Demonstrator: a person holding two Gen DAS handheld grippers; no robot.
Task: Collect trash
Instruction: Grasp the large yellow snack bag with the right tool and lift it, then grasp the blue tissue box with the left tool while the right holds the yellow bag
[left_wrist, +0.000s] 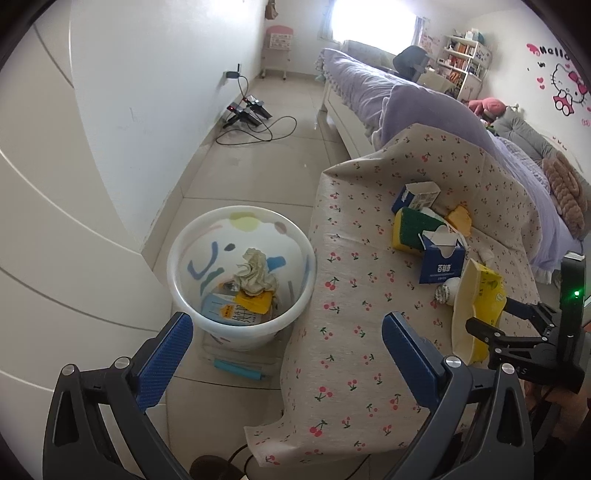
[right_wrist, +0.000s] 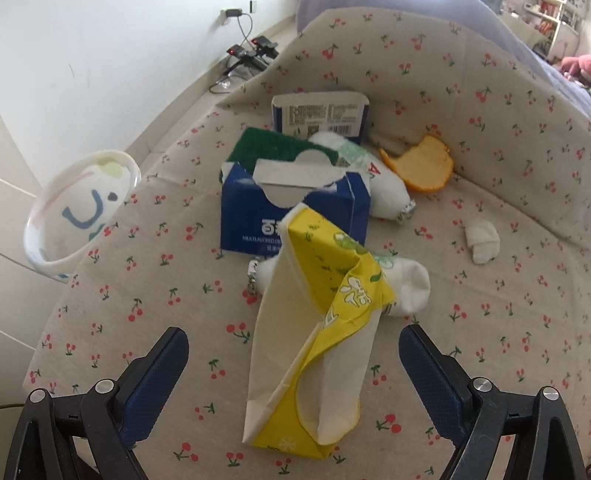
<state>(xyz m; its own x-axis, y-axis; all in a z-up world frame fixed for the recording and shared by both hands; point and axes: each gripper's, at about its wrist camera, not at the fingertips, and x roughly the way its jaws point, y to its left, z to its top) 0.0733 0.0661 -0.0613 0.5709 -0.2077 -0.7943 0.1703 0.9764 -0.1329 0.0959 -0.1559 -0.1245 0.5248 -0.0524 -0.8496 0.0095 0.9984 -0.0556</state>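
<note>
Left gripper: its blue pads stand wide apart and hold nothing; it points down at the floor between the bin and the edge of the table.
Right gripper: its jaws are wide apart too, and no pad presses on anything; the crumpled yellow wrapper stands between the two fingers but apart from both.
Yellow wrapper: it lies on the cherry-print tablecloth, partly open, with its pale inside visible; it leans over a white squeezed tube.
Other trash on the table: a blue carton with torn top stands just behind the wrapper; behind it are a green-and-yellow sponge, a second white tube, a small open box, a piece of orange peel and a small ball of white paper.
Bin: a white plastic bucket with coloured marks, standing on the tiled floor just beside the table edge; inside are a crumpled cloth-like paper, a yellow packet and a pale blue box.
Floor: a light blue object lies near the foot of the bin.
</note>
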